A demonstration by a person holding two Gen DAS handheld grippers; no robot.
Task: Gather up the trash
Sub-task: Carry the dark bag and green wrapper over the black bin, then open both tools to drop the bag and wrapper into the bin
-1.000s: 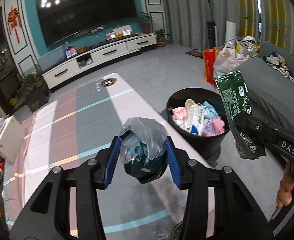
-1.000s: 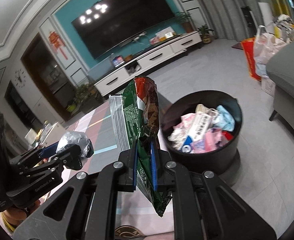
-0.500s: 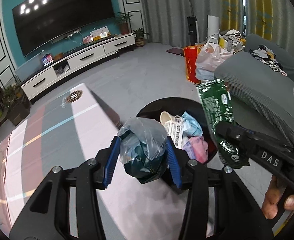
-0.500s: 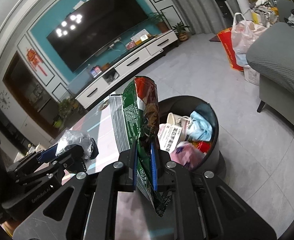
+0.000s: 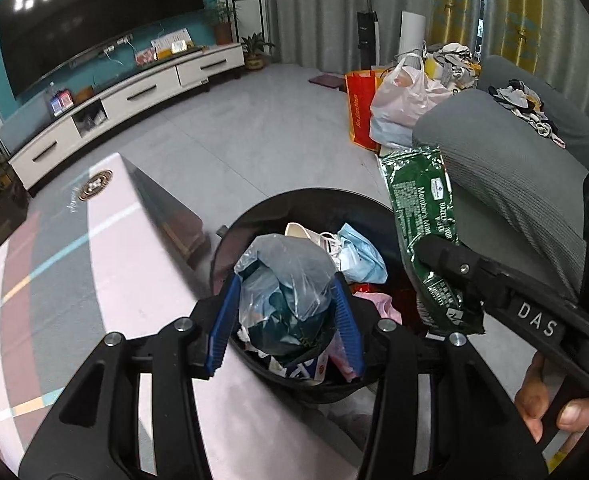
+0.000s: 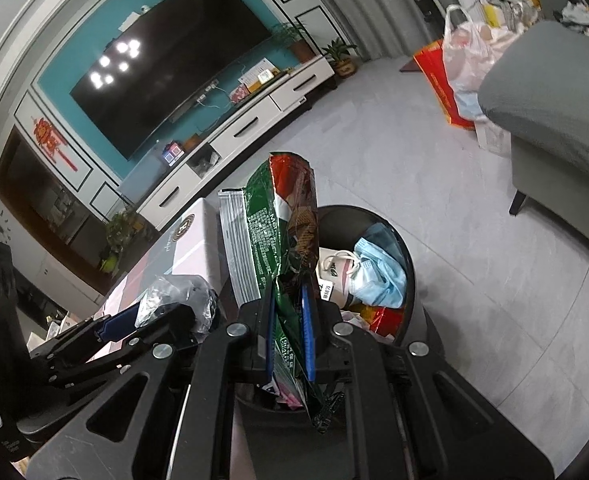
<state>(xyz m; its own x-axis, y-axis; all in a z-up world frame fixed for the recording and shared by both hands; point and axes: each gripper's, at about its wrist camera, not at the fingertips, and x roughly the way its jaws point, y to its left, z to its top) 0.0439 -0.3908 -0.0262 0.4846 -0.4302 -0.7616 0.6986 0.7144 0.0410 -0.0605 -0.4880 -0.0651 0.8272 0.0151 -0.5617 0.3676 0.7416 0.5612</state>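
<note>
Over bin [image 5: 254, 216]: left gripper [image 5: 286, 312] clamps bag [image 5: 286, 276]; right gripper [image 6: 290, 332] pinches wrapper [image 6: 278, 220].

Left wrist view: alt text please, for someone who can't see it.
Left tongs grip a crumpled plastic bag above a black trash bin full of trash; right tongs hold a green snack wrapper beside it.

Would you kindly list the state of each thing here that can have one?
Left gripper: shut on the crumpled plastic bag, above the bin.
Right gripper: shut on the green snack packet, flattened, upright.
Black trash bin: open, nearly full.
Television: off.
TV cabinet drawers: closed.
</note>
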